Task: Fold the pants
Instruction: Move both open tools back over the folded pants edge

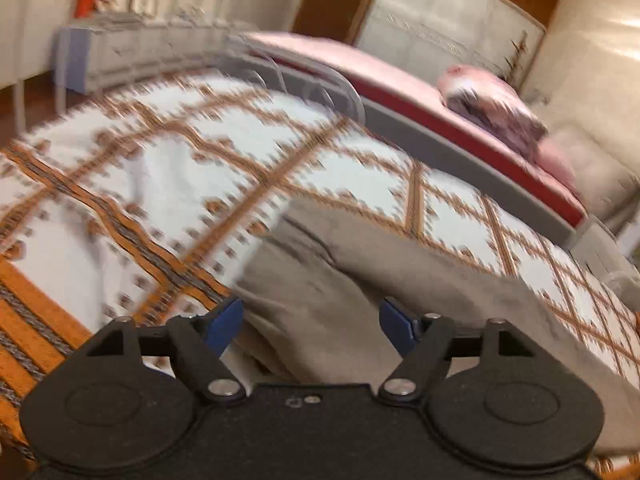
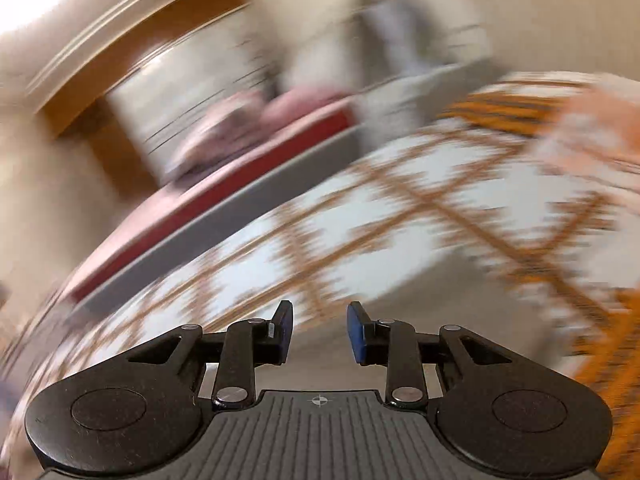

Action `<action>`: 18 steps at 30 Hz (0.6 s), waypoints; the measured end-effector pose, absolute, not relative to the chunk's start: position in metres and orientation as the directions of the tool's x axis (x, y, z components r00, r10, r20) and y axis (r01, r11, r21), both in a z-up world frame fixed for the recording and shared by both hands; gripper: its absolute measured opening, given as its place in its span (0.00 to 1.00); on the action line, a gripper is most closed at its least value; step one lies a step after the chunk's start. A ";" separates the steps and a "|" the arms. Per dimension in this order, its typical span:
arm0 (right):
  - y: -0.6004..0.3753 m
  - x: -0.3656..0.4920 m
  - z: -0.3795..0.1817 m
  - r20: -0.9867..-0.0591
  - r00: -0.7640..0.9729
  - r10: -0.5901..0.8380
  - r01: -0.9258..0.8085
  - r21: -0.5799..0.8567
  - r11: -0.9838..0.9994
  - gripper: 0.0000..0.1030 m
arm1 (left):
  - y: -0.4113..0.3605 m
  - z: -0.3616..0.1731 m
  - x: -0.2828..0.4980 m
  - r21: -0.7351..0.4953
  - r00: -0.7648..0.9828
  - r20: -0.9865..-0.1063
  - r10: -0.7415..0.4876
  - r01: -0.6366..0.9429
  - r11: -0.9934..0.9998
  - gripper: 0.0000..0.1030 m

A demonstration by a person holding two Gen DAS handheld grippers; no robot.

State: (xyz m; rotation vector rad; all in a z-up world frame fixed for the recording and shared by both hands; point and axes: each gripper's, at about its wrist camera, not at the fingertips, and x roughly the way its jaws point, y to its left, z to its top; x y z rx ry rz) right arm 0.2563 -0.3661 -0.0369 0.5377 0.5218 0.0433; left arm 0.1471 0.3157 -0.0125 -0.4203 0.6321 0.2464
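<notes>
Grey pants [image 1: 360,280] lie folded on a white and orange patterned bedspread [image 1: 180,168]. In the left wrist view they stretch from the middle to the lower right. My left gripper [image 1: 312,326] is open, its blue pads wide apart just above the near part of the pants, holding nothing. In the blurred right wrist view my right gripper [image 2: 320,334] is open and empty over the bedspread [image 2: 360,220]; a pale grey band that may be the pants [image 2: 420,288] lies just beyond it.
A second bed with a red and pink cover [image 1: 400,80] and a pink bundle [image 1: 492,108] stands beyond a grey frame [image 1: 460,152]. White drawers [image 1: 132,52] and a wardrobe [image 1: 440,20] line the far wall.
</notes>
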 end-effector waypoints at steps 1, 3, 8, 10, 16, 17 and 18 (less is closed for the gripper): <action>-0.346 0.262 -0.034 -0.459 0.859 0.226 0.036 0.496 0.867 0.30 | 0.321 -0.012 0.143 -0.329 0.790 -0.606 0.092 -0.354 0.875 0.67; -0.310 0.270 -0.030 -0.453 0.837 0.307 -0.060 0.482 0.874 0.30 | 0.331 -0.017 0.140 -0.374 0.786 -0.613 0.074 -0.372 0.850 0.61; -0.249 0.279 -0.027 -0.445 0.771 0.456 -0.232 0.470 0.852 0.46 | 0.358 -0.036 0.137 -0.542 0.795 -0.604 -0.046 -0.368 0.756 0.40; -0.237 0.281 -0.032 -0.436 0.766 0.472 -0.248 0.477 0.843 0.50 | 0.361 -0.041 0.140 -0.569 0.796 -0.602 -0.067 -0.367 0.736 0.39; -0.227 0.290 -0.048 -0.468 0.744 0.477 -0.210 0.514 0.831 0.50 | 0.360 -0.053 0.154 -0.558 0.772 -0.630 -0.083 -0.376 0.739 0.34; -0.226 0.290 -0.048 -0.472 0.743 0.475 -0.211 0.507 0.835 0.50 | 0.361 -0.056 0.156 -0.557 0.767 -0.635 -0.086 -0.379 0.739 0.33; -0.228 0.290 -0.049 -0.476 0.741 0.474 -0.212 0.505 0.837 0.50 | 0.361 -0.059 0.158 -0.552 0.765 -0.638 -0.084 -0.379 0.742 0.30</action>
